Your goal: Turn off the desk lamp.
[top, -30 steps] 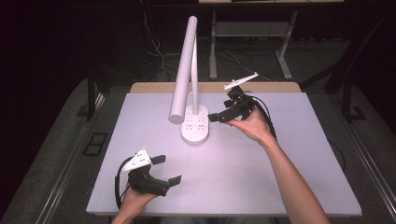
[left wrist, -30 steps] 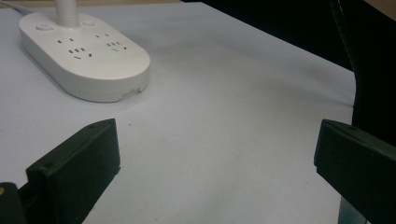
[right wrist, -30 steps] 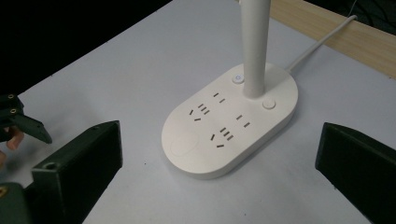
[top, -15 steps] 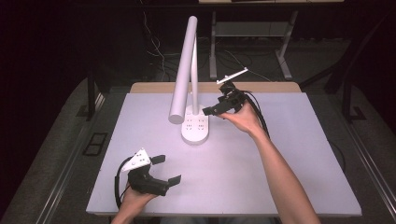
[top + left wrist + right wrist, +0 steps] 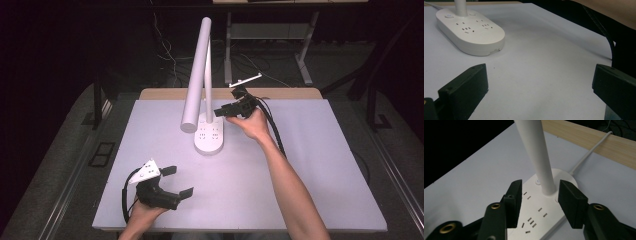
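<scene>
A wooden strip [image 5: 280, 93] runs along the table's [image 5: 325, 165] far edge. Beyond that edge, cables [image 5: 167, 55] lie on the dark floor.

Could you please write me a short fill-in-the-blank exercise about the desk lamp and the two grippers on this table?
1. The lamp's base has sockets on its ____ face.
2. The lamp's post stands between the jaws of the ____ gripper.
3. The left gripper has its jaws ____, with nothing between them.

Missing words: top; right; open
</scene>
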